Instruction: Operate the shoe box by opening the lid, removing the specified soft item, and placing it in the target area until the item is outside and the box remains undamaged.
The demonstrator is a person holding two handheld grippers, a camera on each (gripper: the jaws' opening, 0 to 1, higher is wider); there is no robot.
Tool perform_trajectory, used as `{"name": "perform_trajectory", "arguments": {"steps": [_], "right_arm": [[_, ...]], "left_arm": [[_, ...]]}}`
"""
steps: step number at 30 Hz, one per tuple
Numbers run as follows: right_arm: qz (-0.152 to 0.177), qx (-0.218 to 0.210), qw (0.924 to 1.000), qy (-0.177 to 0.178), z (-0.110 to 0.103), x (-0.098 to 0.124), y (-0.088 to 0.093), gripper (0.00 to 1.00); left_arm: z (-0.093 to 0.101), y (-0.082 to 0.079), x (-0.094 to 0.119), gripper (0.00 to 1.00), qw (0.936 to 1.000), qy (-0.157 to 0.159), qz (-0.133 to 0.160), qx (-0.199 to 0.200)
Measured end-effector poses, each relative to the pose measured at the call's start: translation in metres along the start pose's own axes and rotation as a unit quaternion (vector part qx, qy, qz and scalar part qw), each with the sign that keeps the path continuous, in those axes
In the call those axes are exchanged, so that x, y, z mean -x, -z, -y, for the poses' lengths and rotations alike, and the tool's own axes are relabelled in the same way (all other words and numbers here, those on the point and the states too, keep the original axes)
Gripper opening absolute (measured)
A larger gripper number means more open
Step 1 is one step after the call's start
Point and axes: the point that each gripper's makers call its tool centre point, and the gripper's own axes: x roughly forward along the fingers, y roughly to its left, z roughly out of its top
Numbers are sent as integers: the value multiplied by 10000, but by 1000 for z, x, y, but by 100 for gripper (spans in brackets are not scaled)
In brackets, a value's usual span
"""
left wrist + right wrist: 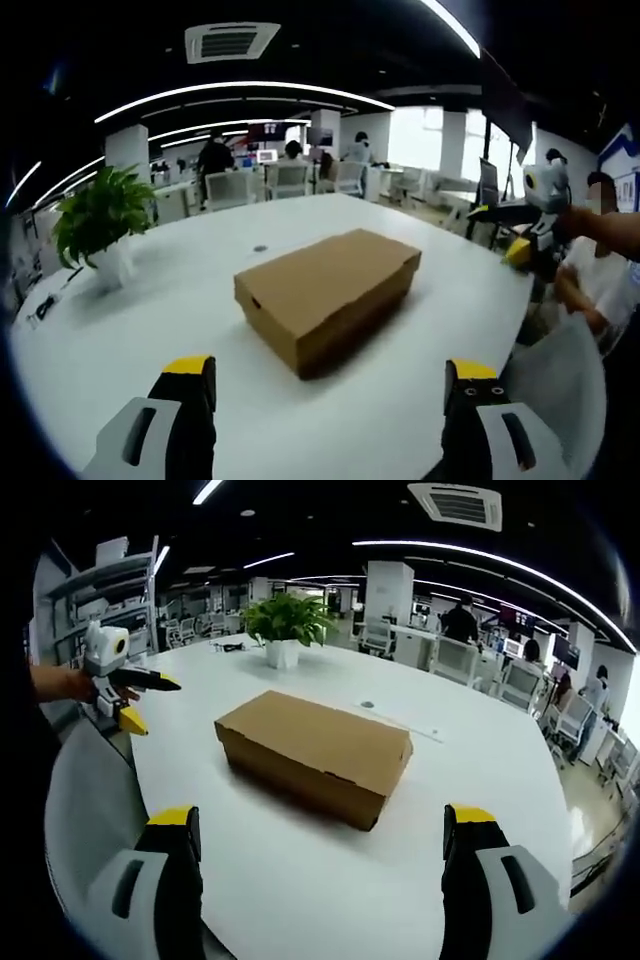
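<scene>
Brown cardboard shoe box (lid closed) lies flat on table.

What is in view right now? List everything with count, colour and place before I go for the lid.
shoe box: one, brown cardboard, lid closed, middle of the table.
table: one, white, round-edged, under the box.
potted plant: one, green in a white pot, far edge of the table.
office chairs: several, white, beyond the table.
people: a few, in the background.
left hand-held gripper: one, grey, yellow-tipped, open, short of the box.
right hand-held gripper: one, same colours, open, short of the box.
</scene>
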Motion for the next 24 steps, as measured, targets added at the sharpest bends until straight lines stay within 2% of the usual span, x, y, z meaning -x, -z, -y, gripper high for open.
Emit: {"name": "perform_trajectory", "arguments": {"steps": [11,16,24], "right_arm": [[-73,173,9996,-230,14,-17,4,93],[-25,234,9990,-369,18,-29,5,88],[-105,444,9975,-532,29,-49,9,79]], "left_arm": [[-9,8,-17,93,9998,-107,28,163],[-13,8,-23,91,9996,-236,33,129],[-21,10,-39,83,9991,-376,34,190]]}}
